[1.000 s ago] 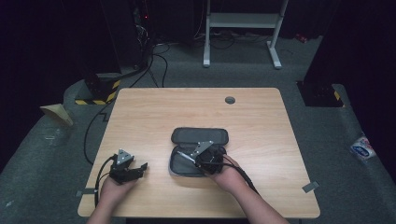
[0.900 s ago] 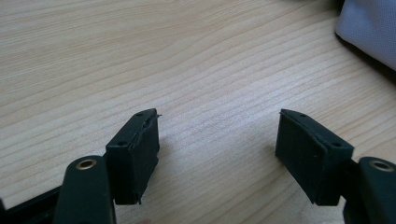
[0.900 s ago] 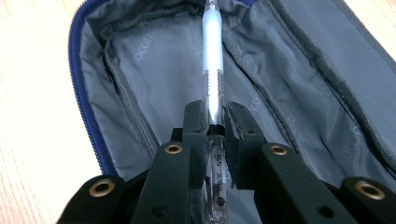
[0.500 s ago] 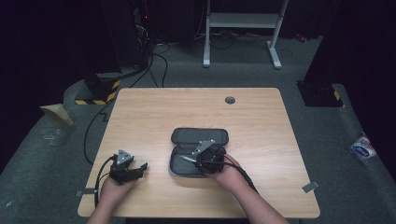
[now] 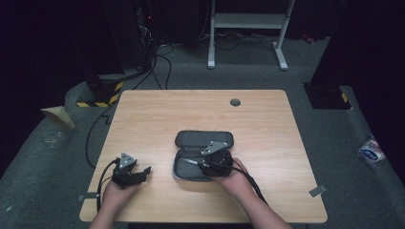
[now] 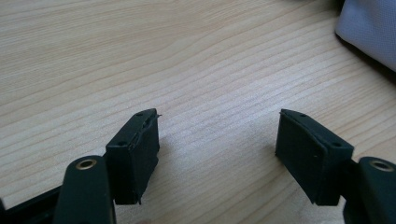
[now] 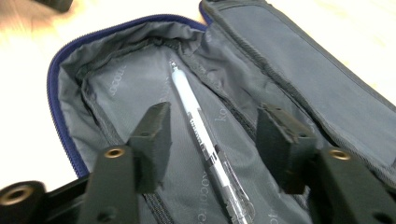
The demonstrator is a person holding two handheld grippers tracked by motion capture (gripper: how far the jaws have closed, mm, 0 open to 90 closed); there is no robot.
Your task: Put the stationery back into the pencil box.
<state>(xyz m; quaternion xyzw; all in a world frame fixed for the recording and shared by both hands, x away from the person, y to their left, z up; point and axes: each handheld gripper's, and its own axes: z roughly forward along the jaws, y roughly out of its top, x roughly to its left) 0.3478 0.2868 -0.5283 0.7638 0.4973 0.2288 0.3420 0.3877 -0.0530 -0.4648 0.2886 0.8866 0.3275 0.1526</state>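
Our right gripper [image 7: 212, 144] holds its fingers apart over the open pencil case [image 7: 299, 79]; the pen [image 7: 205, 140] lies between them on the lining. Closing carelessly, we may pinch fabric instead. Our left gripper [image 6: 217, 158] rests spread, empty, on the bench [image 6: 140, 56].

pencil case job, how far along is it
Done, apparently: the pencil case lies unzipped and open on the table, and a pen lies in its lining. In hand: the right tool hovers open with its jaws either side of the pen, not touching it. The left tool is open over bare wood. What remains is unclear, perhaps zipping.
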